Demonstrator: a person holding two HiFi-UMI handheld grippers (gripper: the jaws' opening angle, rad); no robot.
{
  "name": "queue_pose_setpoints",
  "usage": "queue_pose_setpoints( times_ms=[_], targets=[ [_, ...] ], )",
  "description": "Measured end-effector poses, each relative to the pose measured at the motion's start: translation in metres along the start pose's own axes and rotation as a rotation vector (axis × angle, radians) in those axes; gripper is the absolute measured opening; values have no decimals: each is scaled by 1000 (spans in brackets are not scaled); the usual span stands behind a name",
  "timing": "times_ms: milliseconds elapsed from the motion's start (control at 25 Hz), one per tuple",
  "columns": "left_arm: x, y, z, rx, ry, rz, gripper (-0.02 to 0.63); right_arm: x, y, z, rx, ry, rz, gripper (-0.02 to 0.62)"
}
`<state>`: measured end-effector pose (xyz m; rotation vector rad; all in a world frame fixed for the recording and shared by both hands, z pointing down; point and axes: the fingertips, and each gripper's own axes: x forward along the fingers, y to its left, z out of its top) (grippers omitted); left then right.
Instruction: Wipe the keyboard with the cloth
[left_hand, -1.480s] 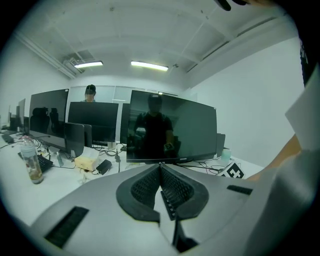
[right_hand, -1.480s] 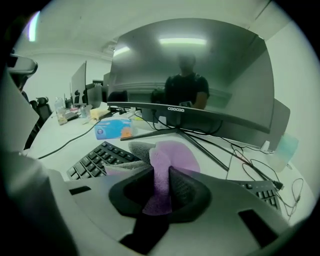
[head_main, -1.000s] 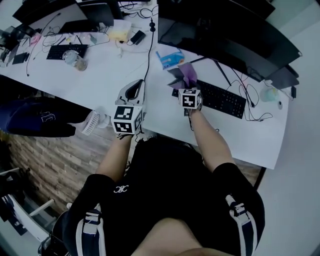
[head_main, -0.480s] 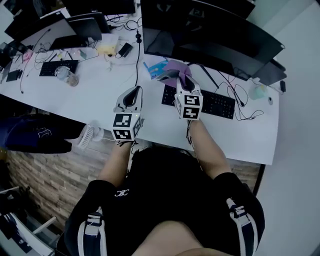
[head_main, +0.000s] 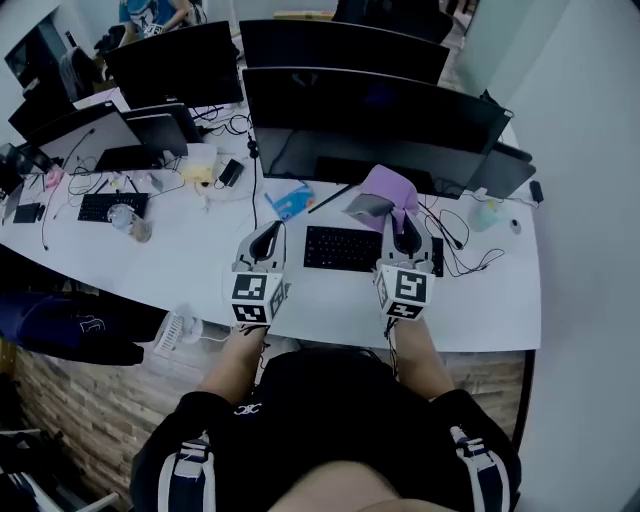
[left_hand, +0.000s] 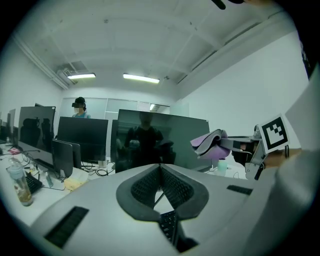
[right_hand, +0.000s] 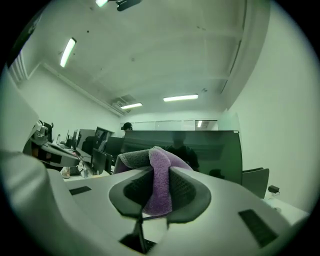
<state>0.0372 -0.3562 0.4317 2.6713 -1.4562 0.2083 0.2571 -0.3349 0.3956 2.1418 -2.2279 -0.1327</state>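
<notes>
The left gripper (head_main: 265, 238) is held over the worktop (head_main: 190, 262), just left of the keyboard (head_main: 345, 248). Its fingers are pressed together and hold nothing. The keyboard lies centre frame before the monitor (head_main: 380, 110), its long axis running left to right along the worktop's front edge, with the key rows facing the person.

The right gripper (head_main: 403, 228) has its fingers clamped on the purple cloth (head_main: 388, 190).

Change noted: within the last second this gripper has travelled from the keyboard's left end to its right end and risen. The cloth now hangs clear of the keys.

Judgement: one pass appears complete, and contact must be re-made for further wiping.
</notes>
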Motion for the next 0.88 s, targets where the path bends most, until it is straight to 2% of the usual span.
queue_pose_setpoints(
  times_ms=[320,880],
  targets=[
    [5,-21,13,29,-21,-32,14,-6,-7,1,25,2,-6,91],
    [-1,5,13,26,-21,-3,14,10,21,-1,36,12,33,91]
  ],
)
